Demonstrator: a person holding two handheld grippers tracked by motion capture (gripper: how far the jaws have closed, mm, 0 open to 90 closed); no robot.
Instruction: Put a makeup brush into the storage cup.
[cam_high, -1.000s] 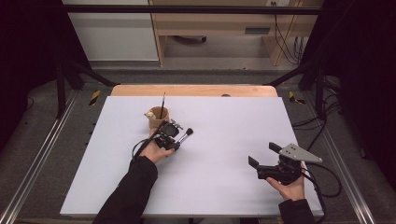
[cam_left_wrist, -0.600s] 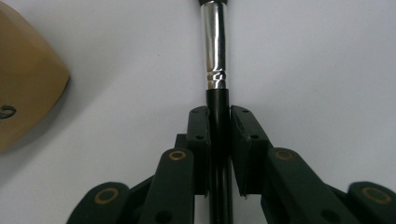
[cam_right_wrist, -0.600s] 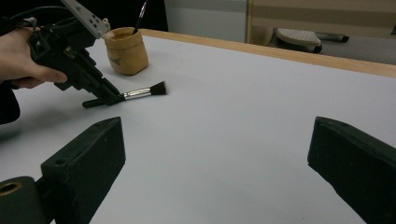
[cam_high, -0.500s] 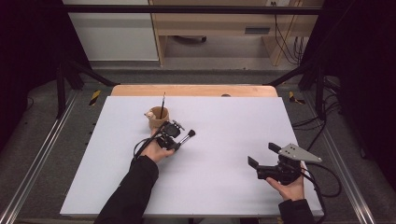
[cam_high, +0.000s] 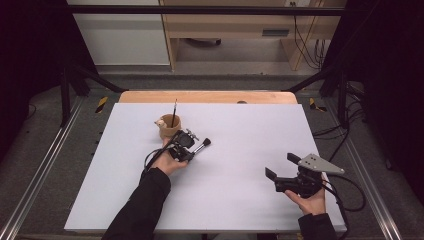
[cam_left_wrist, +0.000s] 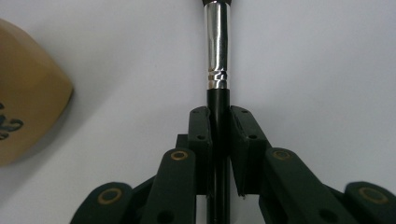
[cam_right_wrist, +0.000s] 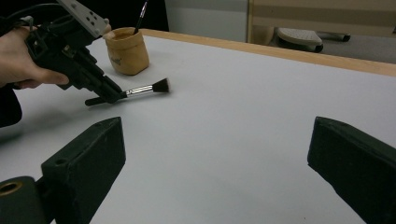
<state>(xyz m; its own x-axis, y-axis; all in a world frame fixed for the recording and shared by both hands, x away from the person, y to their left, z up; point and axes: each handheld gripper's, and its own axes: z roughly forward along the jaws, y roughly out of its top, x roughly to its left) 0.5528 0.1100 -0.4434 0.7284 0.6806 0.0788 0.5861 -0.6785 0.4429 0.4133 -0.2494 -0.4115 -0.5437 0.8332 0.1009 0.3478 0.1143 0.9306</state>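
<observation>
A black-handled makeup brush (cam_high: 202, 146) with a silver ferrule (cam_left_wrist: 217, 42) lies on the white table (cam_high: 250, 200), its dark head pointing right. My left gripper (cam_high: 189, 150) has just been closing and is now shut on the brush's handle, and the pads (cam_left_wrist: 201, 130) press it from both sides. In the right gripper view the same brush (cam_right_wrist: 149, 87) sticks out of the left gripper (cam_right_wrist: 109, 95). A tan cup (cam_high: 170, 127) stands just behind, with a thin brush (cam_high: 174, 107) upright in it. My right gripper (cam_high: 281, 166) rests open at the front right with nothing between its jaws.
The table's wooden far edge (cam_high: 210, 96) runs behind the cup (cam_right_wrist: 127, 50). Black frame posts and cables stand off both sides of the table. A cable trails from each gripper. White tabletop stretches between the two hands.
The left gripper's jaws have drawn in around the brush handle, and the brush head has shifted slightly right. Both hands have stayed in place.
</observation>
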